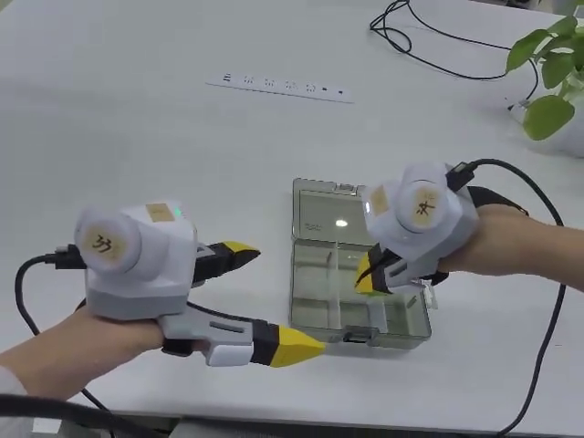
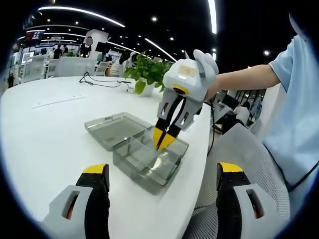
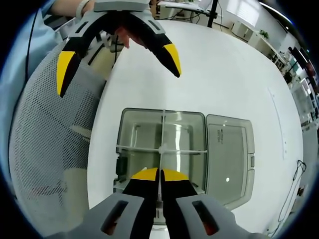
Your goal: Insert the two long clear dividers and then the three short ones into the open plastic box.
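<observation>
So the open plastic box (image 1: 306, 301) is sitting on the white table (image 1: 137, 137) near the front edge, with its lid (image 1: 319, 210) flipped flat on the table on the far side. The right gripper (image 1: 367, 281) is right over the box with its yellow tips dipped down inside. From the right gripper view its jaws are basically pinched together, just a hairline gap, and a thin clear divider (image 3: 162, 129) is caught between them. It stands on edge and runs straight away from the jaws across the middle of the box (image 3: 134, 134). A second divider (image 3: 134, 148) crosses it at right angles about halfway, so the base is cut into four sections from that angle. The lid (image 3: 229, 149) is off to the right side there. The left gripper (image 1: 271, 299) is off to the left of the box, hovering above the table, jaws spread wide and holding nothing. Its lower yellow tip ends up just beside the box's front left corner but I can't tell if it touches. In the left gripper view the jaws (image 2: 162, 172) frame the box (image 2: 134, 164), with the right gripper (image 2: 163, 140) poking down into it. In the right gripper view the left gripper (image 3: 119, 62) is gaping open past the far side of the box. Other stuff around: a power strip (image 1: 283, 85) further back on the table, a black cable (image 1: 429, 50) and a leafy plant (image 1: 547, 82) up in the far right corner.
</observation>
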Demonstrator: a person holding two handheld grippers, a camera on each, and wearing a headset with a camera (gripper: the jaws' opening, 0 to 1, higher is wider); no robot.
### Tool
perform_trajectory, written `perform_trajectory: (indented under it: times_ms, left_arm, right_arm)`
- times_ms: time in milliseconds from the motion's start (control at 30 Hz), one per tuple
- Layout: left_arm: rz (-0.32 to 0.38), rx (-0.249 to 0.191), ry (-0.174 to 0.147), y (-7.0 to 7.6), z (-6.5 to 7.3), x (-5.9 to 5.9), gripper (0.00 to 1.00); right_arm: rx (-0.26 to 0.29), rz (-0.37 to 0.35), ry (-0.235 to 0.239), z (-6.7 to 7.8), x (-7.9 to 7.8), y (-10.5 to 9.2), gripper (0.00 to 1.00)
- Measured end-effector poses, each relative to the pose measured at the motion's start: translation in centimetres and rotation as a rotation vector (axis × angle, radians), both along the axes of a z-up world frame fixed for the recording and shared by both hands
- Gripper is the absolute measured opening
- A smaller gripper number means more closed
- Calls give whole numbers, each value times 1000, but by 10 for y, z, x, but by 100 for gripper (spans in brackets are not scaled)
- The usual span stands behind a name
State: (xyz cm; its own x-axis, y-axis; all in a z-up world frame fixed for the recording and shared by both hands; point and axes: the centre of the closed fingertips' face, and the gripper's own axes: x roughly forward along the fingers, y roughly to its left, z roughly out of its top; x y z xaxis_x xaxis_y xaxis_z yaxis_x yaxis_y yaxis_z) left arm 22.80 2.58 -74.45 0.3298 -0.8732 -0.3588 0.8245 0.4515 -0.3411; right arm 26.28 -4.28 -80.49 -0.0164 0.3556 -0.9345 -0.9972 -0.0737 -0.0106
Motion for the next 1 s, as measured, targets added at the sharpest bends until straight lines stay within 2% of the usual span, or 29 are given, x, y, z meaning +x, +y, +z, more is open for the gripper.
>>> perform_trajectory:
  times_ms: [67,133,367,433,533,667,800,933,967,1000]
  left_arm:
    - [0,1,-2,-1,0,0,91]
    - [-3,2,-2,-3,1,-1,90]
    - [-4,-3,-10,-6,4,0,90]
    - [-6,-3,-13,-6,4,1,91]
    - [-13,0,-22,-6,4,1,91]
    - [-18,6,-25,-4,4,1,91]
    - [-24,10,-31,-5,6,0,91]
    - [-29,14,-38,-4,8,0,92]
    - [-38,17,-46,-4,8,-1,93]
    - [-54,19,-77,-5,10,-1,94]
  right_arm:
    - [52,-33,11,5,0,4,4]
    - [79,-62,19,11,1,5,10]
    - [136,-85,22,22,0,2,27]
    - [169,-117,63,26,-6,3,32]
    - [223,-155,80,31,-11,2,38]
    - [251,-171,74,30,-18,-1,49]
    - [293,-194,66,32,-23,-2,66]
    - [358,-224,44,37,-25,0,85]
    - [363,-240,40,38,-25,-1,90]
    - [362,-250,26,38,-23,-3,97]
